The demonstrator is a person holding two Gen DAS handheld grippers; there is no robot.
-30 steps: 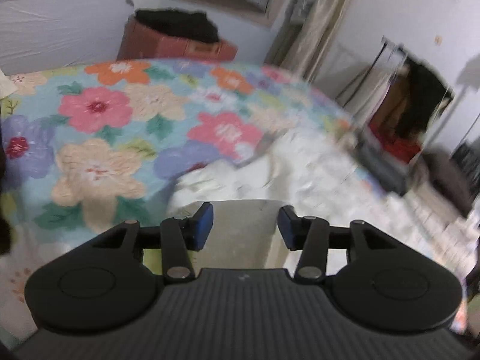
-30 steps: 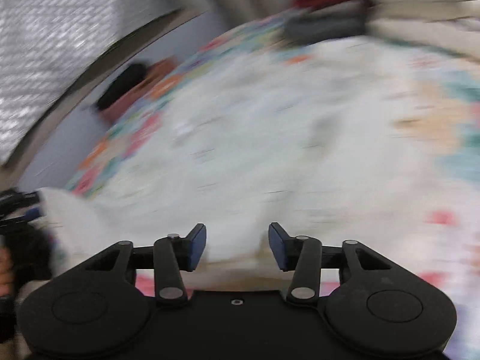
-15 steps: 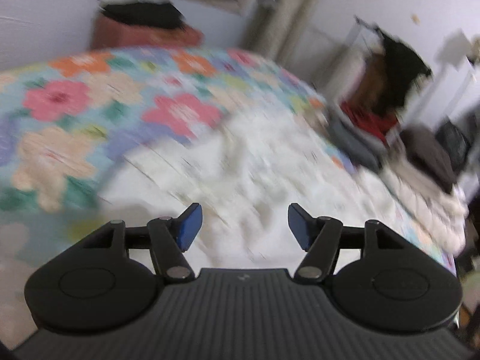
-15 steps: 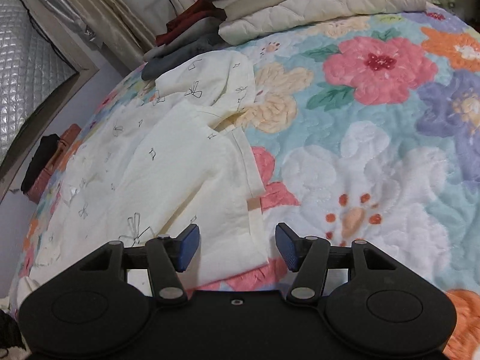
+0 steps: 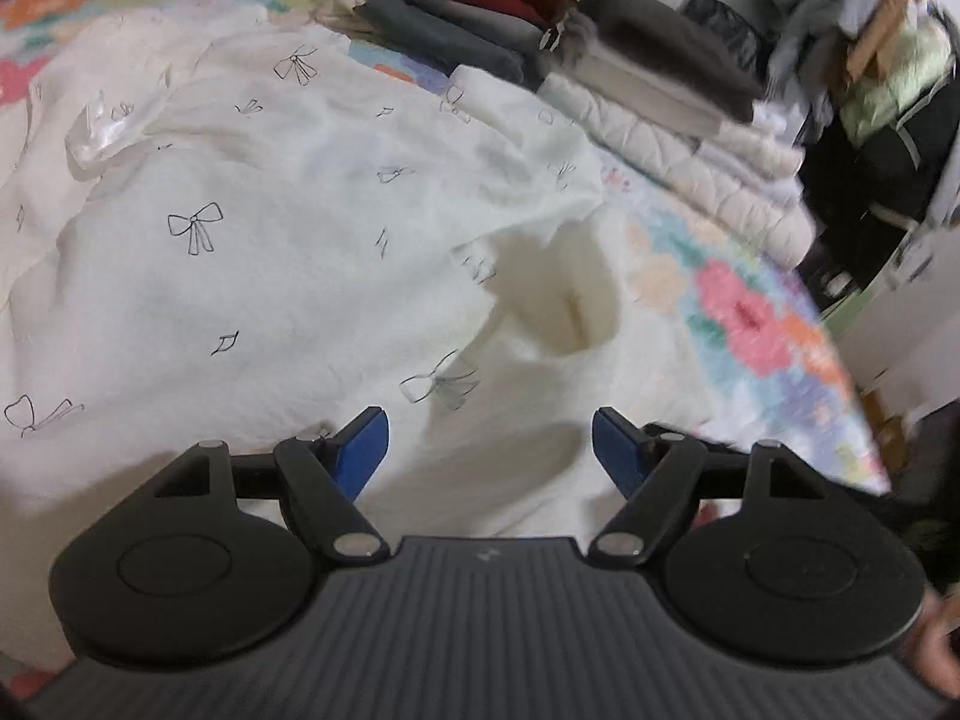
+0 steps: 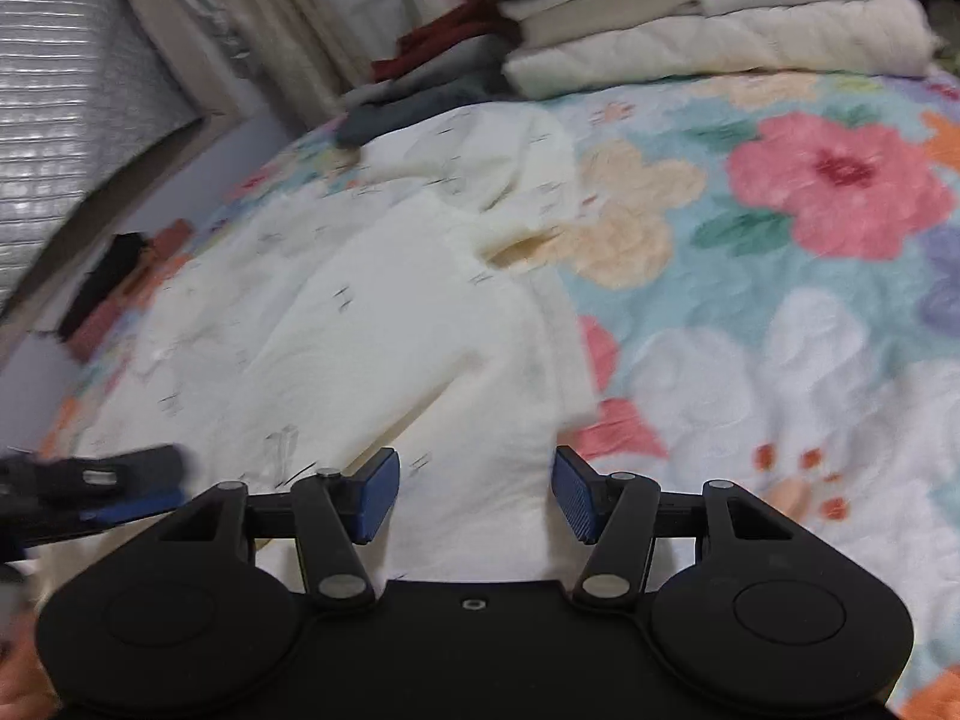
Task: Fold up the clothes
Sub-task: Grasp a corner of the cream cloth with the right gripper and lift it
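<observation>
A cream-white garment [image 5: 288, 252] printed with small black bows lies spread and wrinkled on a floral quilt [image 5: 762, 330]. A short sleeve opening [image 5: 564, 300] shows near its right side. My left gripper [image 5: 489, 450] is open and empty, low over the garment's near part. In the right wrist view the same garment [image 6: 372, 312] lies across the quilt [image 6: 780, 276]. My right gripper [image 6: 477, 495] is open and empty over the garment's near edge. The left gripper's blue-padded tip [image 6: 102, 489] shows at the far left of that view.
Folded stacks stand at the bed's far side: grey and dark red clothes [image 5: 468, 12] and cream quilted bedding [image 5: 690, 138], also in the right wrist view [image 6: 708, 42]. Hanging clothes [image 5: 870, 60] fill the far right. A padded headboard [image 6: 78, 60] rises at left.
The left gripper has swung right, from the bare floral quilt to over the white garment, and its jaws have opened wider. The right gripper has moved closer to the garment's near edge.
</observation>
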